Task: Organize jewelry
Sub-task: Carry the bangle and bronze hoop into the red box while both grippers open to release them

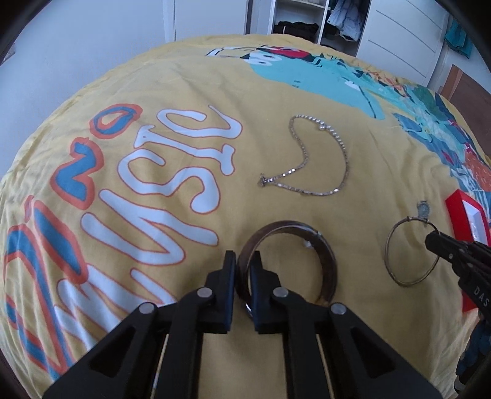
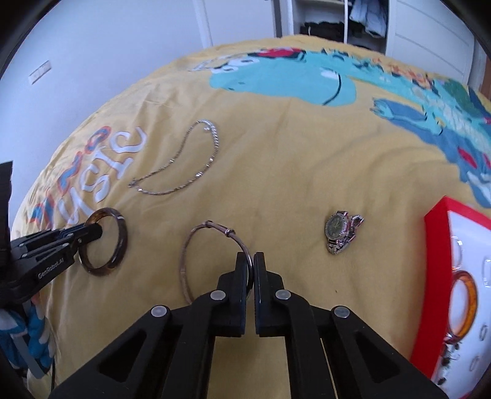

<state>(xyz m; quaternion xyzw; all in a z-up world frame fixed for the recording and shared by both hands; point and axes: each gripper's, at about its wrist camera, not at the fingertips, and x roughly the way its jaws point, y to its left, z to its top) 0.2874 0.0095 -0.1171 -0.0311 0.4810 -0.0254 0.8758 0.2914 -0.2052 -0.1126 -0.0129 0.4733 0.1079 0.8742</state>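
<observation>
My left gripper [image 1: 243,261] is shut on the rim of a dark brown bangle [image 1: 325,261] that lies on the yellow bedspread; it also shows in the right wrist view [image 2: 121,236]. My right gripper [image 2: 252,261] is shut on a thin metal bangle [image 2: 187,254], also seen in the left wrist view [image 1: 389,261]. A silver chain necklace [image 1: 343,165] lies farther back, also in the right wrist view [image 2: 211,159]. A wristwatch [image 2: 337,230] lies to the right. A red jewelry box [image 2: 435,276] with a white insert sits at the far right and holds an orange bangle [image 2: 469,300].
The printed yellow bedspread [image 2: 291,168] covers the whole bed. A white wall and an open wardrobe [image 1: 307,21] stand behind the bed. The red box also shows at the right edge of the left wrist view [image 1: 457,211].
</observation>
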